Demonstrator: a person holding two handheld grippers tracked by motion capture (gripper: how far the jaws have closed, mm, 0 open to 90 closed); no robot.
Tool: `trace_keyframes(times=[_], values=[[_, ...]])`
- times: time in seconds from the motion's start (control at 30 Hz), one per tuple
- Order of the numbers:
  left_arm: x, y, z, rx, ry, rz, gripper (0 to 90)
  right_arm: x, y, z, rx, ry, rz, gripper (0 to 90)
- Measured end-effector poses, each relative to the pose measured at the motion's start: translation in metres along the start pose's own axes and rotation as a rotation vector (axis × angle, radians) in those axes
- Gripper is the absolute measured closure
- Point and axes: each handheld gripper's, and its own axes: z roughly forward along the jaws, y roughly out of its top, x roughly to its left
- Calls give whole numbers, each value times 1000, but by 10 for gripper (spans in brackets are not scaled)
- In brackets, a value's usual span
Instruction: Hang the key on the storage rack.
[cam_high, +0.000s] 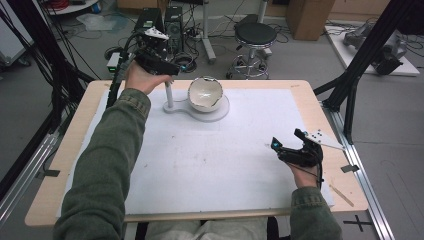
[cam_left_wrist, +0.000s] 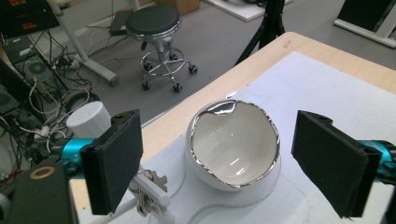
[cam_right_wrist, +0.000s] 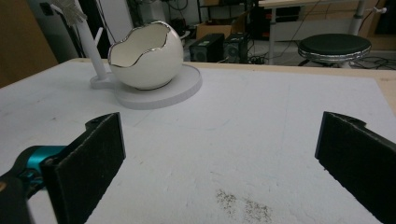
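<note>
Two tongs are at work over a white mat (cam_high: 210, 160) on the wooden table (cam_high: 320, 115). The left tongs (cam_left_wrist: 219, 163) hang at the far left of the mat with their jaws spread wide and nothing between them. Just beyond and below those jaws sits a white egg-shaped bowl (cam_left_wrist: 233, 144) with a jagged silver rim, tilted on a round white stand (cam_high: 217, 112). Close beside the left jaw rises the stand's white post (cam_high: 169, 94), and a bunch of keys (cam_left_wrist: 152, 186) hangs on a peg just under that jaw, so post and keys crowd that side of the approach. Past the table edge ahead of these tongs stand a black stool (cam_left_wrist: 154, 23) and tangled cables (cam_left_wrist: 28, 102) on the floor.

The right tongs (cam_right_wrist: 219, 158) rest low near the mat's right edge, jaws also wide apart and empty. The bowl lies well ahead of them, to their left, with bare mat between; a faint dark smudge (cam_right_wrist: 243, 205) marks the mat just in front of the jaws.
</note>
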Motion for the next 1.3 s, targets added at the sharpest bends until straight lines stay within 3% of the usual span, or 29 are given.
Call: trace_keyframes(times=[0.23,0.77,1.3], values=[[6,-11,-6,-21,43,-34,16,0,0,1,0,0,-5,5],[2,-35,-15,-44,16,-23,16,1,0,1,4,-3,1,5],[3,-67,-23,-65,10,-48,16,1,0,1,4,-5,-4,5]])
